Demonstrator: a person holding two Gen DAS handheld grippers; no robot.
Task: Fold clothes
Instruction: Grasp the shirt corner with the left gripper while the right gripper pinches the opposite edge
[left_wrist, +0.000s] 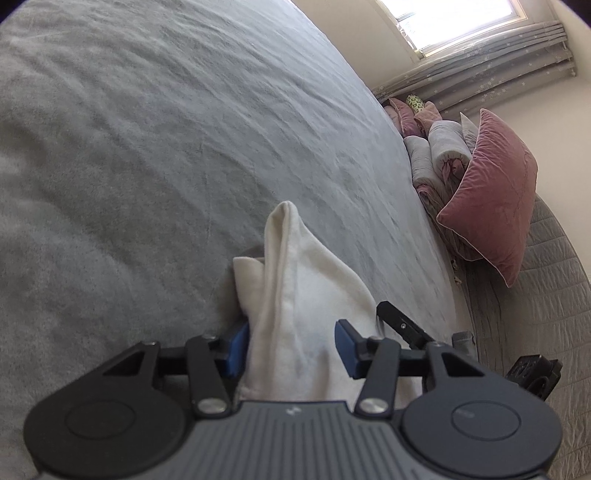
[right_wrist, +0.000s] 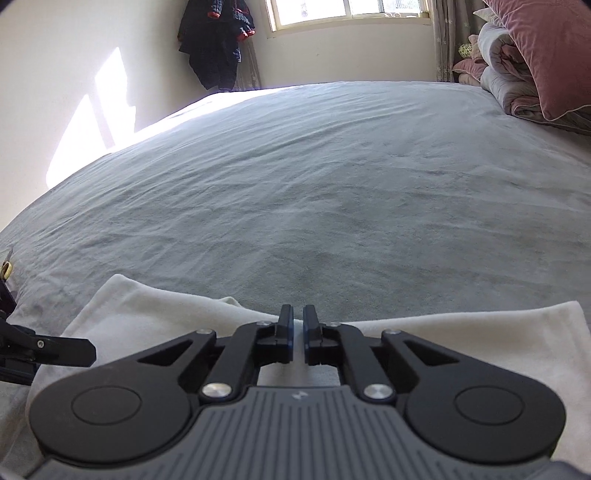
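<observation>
A white garment (right_wrist: 155, 314) lies folded on the grey bed sheet (right_wrist: 332, 177) near the front edge, and its other end (right_wrist: 517, 332) reaches to the right. In the left wrist view the white garment (left_wrist: 295, 288) runs forward to a pointed corner between my blue pads (left_wrist: 240, 343). My left gripper (left_wrist: 291, 347) is open, its fingers on either side of the cloth. My right gripper (right_wrist: 298, 332) hangs over the garment's middle, shut, with nothing seen between its tips. A finger of the right gripper (left_wrist: 402, 325) shows beside my left one. The left gripper's finger (right_wrist: 62, 349) shows at the left edge.
The grey bed sheet (left_wrist: 166, 147) stretches far ahead. A pink pillow (left_wrist: 491, 195) and rolled quilts (left_wrist: 436, 155) sit at the bed's head. Dark clothes (right_wrist: 218, 40) hang in the corner by the window (right_wrist: 347, 11). A wall (right_wrist: 55, 74) runs along the left.
</observation>
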